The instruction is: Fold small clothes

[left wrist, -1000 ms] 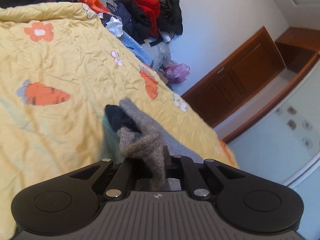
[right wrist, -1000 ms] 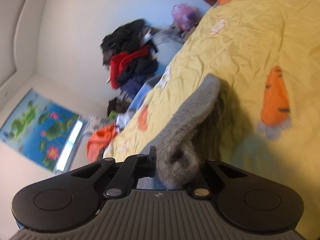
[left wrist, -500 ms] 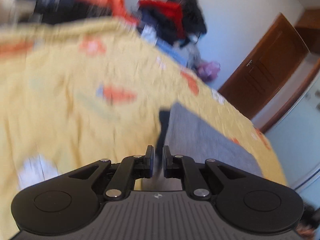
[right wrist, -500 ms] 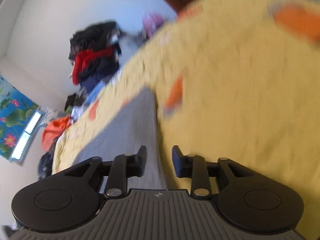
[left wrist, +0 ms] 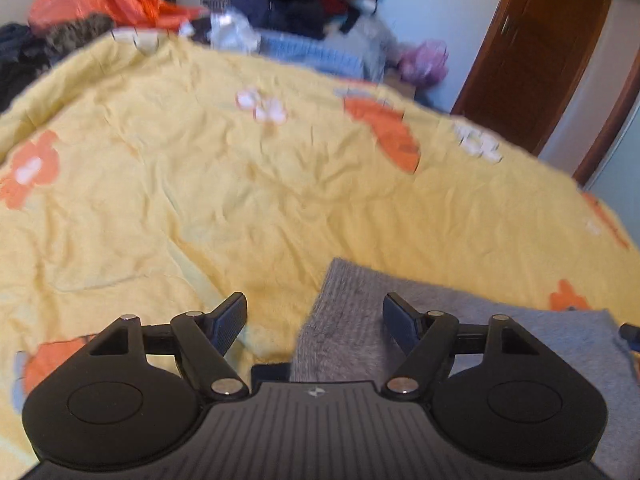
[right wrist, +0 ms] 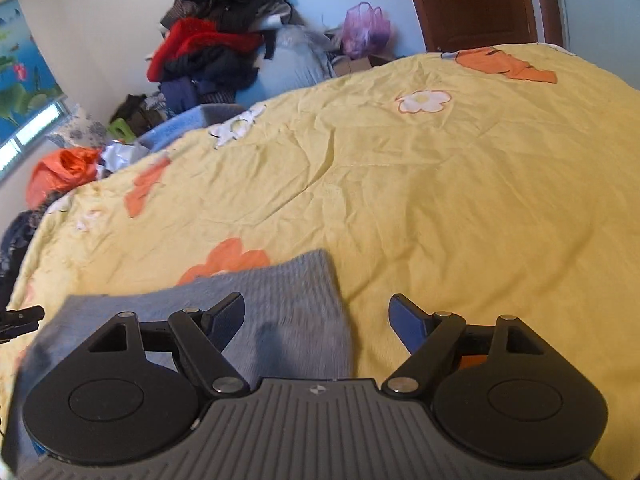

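A small grey knit garment point(left wrist: 472, 320) lies flat on the yellow bedspread point(left wrist: 240, 184), its far left corner just ahead of my left gripper point(left wrist: 314, 316). That gripper is open and empty, its jaws wide apart over the corner. In the right wrist view the same garment point(right wrist: 288, 300) lies at lower left, its far right corner ahead of my right gripper point(right wrist: 316, 316), which is open and empty. The bedspread point(right wrist: 440, 184) fills the rest of that view. The near part of the garment is hidden under both gripper bodies.
A heap of clothes point(right wrist: 216, 52) and an orange bag point(left wrist: 112, 0) lie beyond the bed's far edge by the wall. A purple plastic bag point(right wrist: 366, 30) sits near a brown wooden door point(left wrist: 548, 40). The other gripper's tip point(right wrist: 20, 318) shows at far left.
Both grippers were shut on bunched grey knit a second ago. They have let go and opened wide, and the garment now lies flat on the bedspread.
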`<state>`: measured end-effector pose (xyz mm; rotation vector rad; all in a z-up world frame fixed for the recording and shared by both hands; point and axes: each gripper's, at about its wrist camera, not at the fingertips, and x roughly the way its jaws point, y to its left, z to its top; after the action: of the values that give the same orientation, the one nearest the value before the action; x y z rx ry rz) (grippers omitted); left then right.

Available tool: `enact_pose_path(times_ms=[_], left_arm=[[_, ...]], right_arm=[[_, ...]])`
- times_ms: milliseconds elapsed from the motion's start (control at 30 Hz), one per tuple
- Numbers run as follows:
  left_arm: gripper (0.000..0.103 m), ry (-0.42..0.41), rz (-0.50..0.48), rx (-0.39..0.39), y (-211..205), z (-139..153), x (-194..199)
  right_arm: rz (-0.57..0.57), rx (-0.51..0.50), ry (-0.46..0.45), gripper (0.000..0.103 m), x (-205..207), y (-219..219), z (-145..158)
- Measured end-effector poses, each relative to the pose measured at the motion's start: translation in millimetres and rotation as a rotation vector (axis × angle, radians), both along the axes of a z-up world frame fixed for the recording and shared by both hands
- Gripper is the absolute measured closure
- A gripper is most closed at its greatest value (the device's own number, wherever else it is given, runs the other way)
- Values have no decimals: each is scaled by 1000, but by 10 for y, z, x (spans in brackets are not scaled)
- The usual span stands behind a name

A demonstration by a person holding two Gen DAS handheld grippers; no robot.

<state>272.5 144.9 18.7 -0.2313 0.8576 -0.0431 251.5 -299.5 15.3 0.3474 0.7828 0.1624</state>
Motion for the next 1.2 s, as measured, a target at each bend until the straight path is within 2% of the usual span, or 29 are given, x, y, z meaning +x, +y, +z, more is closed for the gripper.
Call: enact_pose_path(times_ms=[67,100,133,167,200,300,367,433,500,567,600,633,667,733,767,800,867,900,933,1000,1067,1100,1133,1200], left_arm=[[53,-17,-36,56,-75,-64,52],[77,-22,-61,80,-121,-59,43],[97,-20,-92,74,-146,-48,39],[97,-30,-103,71,-165,-25,7],[98,-49,-108,93,-188,-3,-31],[99,-110,-79,209,-156,77,-160],[99,-112,-20,235,-4,69,-152],[99,-66,13,196,146,-13,-101],[99,-79,13,219,116,-40,-140],[98,-93,-5,278,-6,-4,-193],[96,-101,-1,299,-44,35,-223],[96,-113,16,314,-66,92,-263],[96,-132,43,327,-80,169,-315],[95,-203,90,356,-146,378,-462],[95,-245,101,338,-198,474,-542],[93,-275,100,296,-272,560,-609],[73,-270,43,201,-506,586,-640],[38,-249,-6,180,-664,532,-610],[16,-239,-44,189,-833,444,-584],[17,-234,-80,264,-1111,226,-560],[17,-166,-95,324,-1222,-31,-504],[17,-149,-98,319,-1196,-141,-496],[17,-185,-95,285,-1135,-174,-539],[16,-170,-94,228,-1012,-186,-533]], right_arm=[[33,2,-13,25,44,48,-16],[50,-13,-15,40,61,89,-10],[79,-12,-9,80,82,120,-6],[109,27,21,90,144,127,-8],[118,69,23,90,151,124,-4],[86,103,-38,90,144,114,101],[37,150,-88,91,137,64,152],[26,121,-80,91,185,82,103],[36,45,-55,90,211,183,-11],[22,32,-50,83,190,231,-59],[11,42,-56,69,161,225,-31],[-7,51,-74,49,113,203,27],[-36,53,-118,41,37,176,113],[-93,33,-225,39,-153,142,318],[-102,36,-255,39,-227,152,402],[-83,46,-269,39,-285,199,451],[-8,-3,-268,39,-348,434,474],[26,-63,-266,38,-356,602,442],[52,-122,-260,38,-345,748,384],[76,-200,-216,38,-269,978,205],[93,-265,-152,36,-198,1086,-1],[96,-296,-145,33,-194,1105,-88],[101,-299,-158,31,-218,1111,-92],[100,-300,-151,30,-213,1106,-87]])
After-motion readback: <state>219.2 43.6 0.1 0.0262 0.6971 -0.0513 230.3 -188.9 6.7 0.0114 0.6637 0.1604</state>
